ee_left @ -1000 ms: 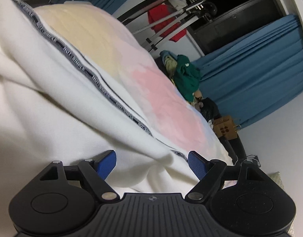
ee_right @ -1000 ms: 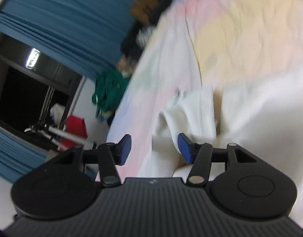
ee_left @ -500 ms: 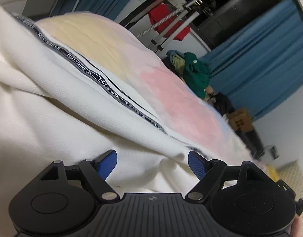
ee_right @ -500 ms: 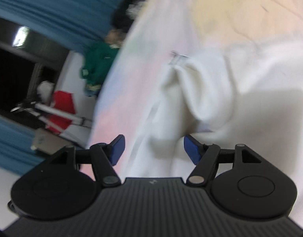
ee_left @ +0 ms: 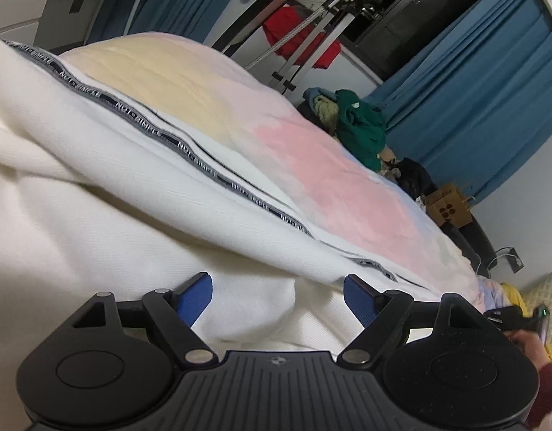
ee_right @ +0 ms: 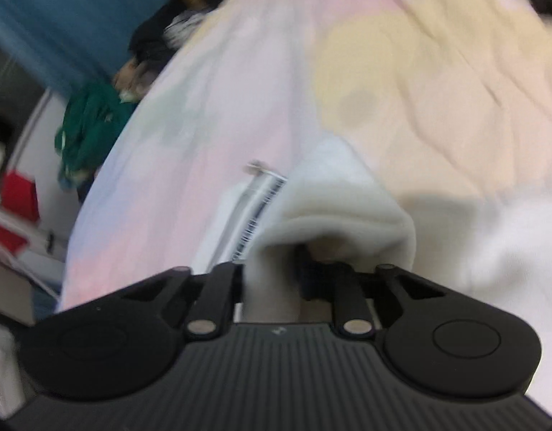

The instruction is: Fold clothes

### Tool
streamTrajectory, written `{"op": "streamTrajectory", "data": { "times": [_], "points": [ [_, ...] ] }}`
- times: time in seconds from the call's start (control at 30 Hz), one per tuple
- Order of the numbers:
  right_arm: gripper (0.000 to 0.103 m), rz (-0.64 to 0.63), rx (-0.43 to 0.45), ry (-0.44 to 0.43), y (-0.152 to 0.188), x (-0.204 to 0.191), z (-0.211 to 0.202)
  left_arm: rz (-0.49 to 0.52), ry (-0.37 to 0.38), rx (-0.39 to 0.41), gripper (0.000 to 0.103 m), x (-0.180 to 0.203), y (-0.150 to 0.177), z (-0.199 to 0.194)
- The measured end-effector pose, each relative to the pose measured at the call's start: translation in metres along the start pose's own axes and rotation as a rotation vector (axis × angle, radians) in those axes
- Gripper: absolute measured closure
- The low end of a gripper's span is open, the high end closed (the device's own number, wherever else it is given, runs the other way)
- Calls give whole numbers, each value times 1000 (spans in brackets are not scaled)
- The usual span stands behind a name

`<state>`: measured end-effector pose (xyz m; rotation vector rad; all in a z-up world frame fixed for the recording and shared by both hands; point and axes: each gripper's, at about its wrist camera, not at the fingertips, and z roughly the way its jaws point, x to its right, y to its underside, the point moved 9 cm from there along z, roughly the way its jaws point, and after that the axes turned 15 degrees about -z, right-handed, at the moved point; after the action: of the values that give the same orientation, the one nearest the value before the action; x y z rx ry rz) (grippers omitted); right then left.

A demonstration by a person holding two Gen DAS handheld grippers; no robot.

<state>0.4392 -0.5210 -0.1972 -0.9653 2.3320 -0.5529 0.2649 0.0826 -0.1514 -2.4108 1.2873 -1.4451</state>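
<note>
**Two grippers, one fresh pinch on the white garment**

Two jaws on my right gripper (ee_right: 272, 280) have just been closing and now pinch a bunched fold of the white garment (ee_right: 340, 208), where half a second ago they stood apart. That gives me a hold to start a fold. My left gripper (ee_left: 277, 298) gapes wide over the cloth, holding nothing. Beyond it the garment's lettered tape (ee_left: 189, 151) runs lengthwise, upper left to lower right, across the pastel bedspread (ee_left: 330, 179).

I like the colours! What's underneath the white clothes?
A pastel blanket lies under the white garment, pink and yellow showing beyond it. The part beneath the cloth is hidden.
</note>
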Motion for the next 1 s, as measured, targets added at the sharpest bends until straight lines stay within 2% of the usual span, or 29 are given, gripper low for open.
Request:
{"op": "streamTrajectory", "data": {
  "times": [0.1, 0.23, 0.27, 0.33, 0.47, 0.6, 0.67, 0.77, 0.87, 1.0],
  "points": [
    [92, -123, 119, -116, -30, -51, -26, -11, 21, 10, 21, -1, -5, 0],
    [93, -220, 442, -303, -59, -95, -107, -44, 43, 25, 21, -2, -10, -3],
    [93, -225, 483, -317, -60, -90, -114, -46, 42, 29, 21, -1, -11, -4],
    [93, -186, 458, -283, -54, -62, -101, -46, 39, 33, 21, -1, -11, -6],
    [93, -61, 247, -201, -8, 20, -28, -30, 21, 34, 21, 0, -10, -11],
    [93, 71, 154, -197, 34, 80, 8, -10, 8, 34, 21, 2, -7, -12],
    [90, 65, 175, -223, 36, 81, 5, 8, -2, 34, 21, 4, -5, -12],
    [89, -4, 197, -181, 33, 67, -9, 14, -6, 30, 21, 6, -5, -11],
    [85, -9, 216, -159, 36, 57, -30, 34, -19, 28, 21, 7, -4, -10],
    [83, -77, 213, -98, 48, 57, -63, 141, -72, 77, 21, 10, -1, -19]
  ]
}}
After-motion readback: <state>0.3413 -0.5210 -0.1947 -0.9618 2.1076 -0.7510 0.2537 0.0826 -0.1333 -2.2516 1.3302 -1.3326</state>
